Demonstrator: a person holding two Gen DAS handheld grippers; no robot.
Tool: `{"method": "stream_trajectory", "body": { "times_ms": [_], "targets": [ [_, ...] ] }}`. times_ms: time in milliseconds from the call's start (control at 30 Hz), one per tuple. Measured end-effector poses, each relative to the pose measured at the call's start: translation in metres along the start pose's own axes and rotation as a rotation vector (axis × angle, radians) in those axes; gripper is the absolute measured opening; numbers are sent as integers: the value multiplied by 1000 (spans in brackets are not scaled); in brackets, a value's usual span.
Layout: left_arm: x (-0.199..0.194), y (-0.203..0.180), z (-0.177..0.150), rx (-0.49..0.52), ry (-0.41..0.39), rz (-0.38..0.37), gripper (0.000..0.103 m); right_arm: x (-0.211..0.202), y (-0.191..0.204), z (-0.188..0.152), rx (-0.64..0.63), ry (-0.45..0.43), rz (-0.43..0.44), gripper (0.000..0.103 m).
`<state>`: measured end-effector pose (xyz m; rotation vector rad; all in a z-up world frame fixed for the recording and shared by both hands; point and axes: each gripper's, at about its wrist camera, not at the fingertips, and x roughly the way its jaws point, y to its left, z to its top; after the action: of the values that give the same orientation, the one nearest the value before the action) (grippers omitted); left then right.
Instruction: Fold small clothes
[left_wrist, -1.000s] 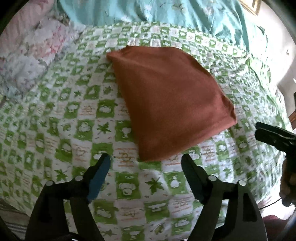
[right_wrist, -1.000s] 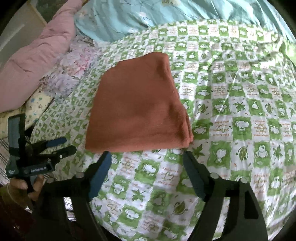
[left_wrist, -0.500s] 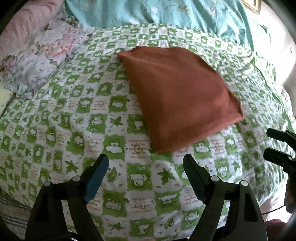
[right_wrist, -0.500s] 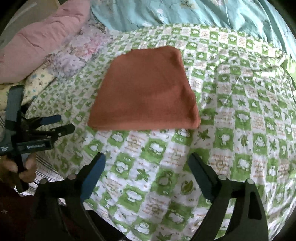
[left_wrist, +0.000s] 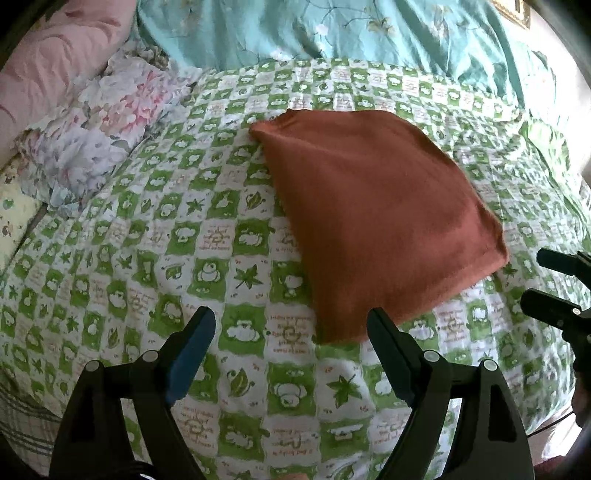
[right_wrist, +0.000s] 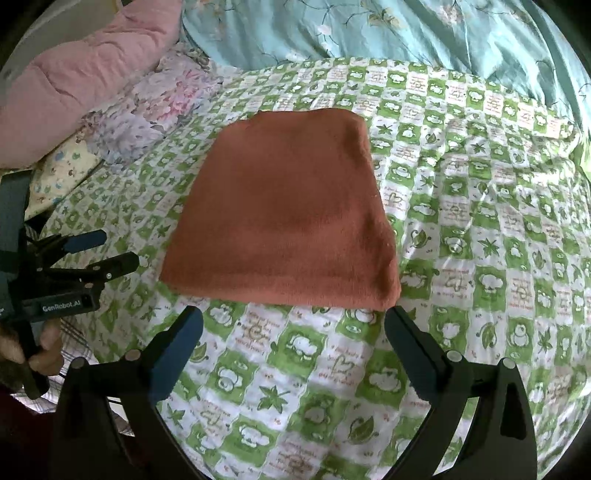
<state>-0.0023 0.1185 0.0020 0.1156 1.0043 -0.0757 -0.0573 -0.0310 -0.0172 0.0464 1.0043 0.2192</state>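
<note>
A folded rust-brown garment (left_wrist: 373, 218) lies flat on the green-and-white checked bedsheet (left_wrist: 147, 258); it also shows in the right wrist view (right_wrist: 288, 218). My left gripper (left_wrist: 291, 325) is open and empty, held just short of the garment's near corner. My right gripper (right_wrist: 293, 321) is open and empty, just short of the garment's near edge. The right gripper's fingers show at the right edge of the left wrist view (left_wrist: 554, 280). The left gripper shows at the left of the right wrist view (right_wrist: 96, 251), also open.
A teal floral quilt (left_wrist: 332, 33) lies along the far side of the bed. A pink quilt (right_wrist: 81, 70) and a floral pillow (left_wrist: 99, 129) lie at the far left. The bed's near edge runs below both grippers.
Both grippers have drawn back and up from the garment, so more of the bed shows. The garment has not moved. Both grippers stay open.
</note>
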Motion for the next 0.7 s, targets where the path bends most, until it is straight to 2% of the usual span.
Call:
{"method": "stream_trajectory", "body": {
  "times_ms": [267, 700],
  "targets": [
    [17, -9, 16, 15, 33, 16, 85, 22, -4, 12, 17, 29, 19, 99],
    [36, -14, 36, 22, 28, 37, 86, 41, -8, 35, 42, 44, 39, 99]
  ]
}}
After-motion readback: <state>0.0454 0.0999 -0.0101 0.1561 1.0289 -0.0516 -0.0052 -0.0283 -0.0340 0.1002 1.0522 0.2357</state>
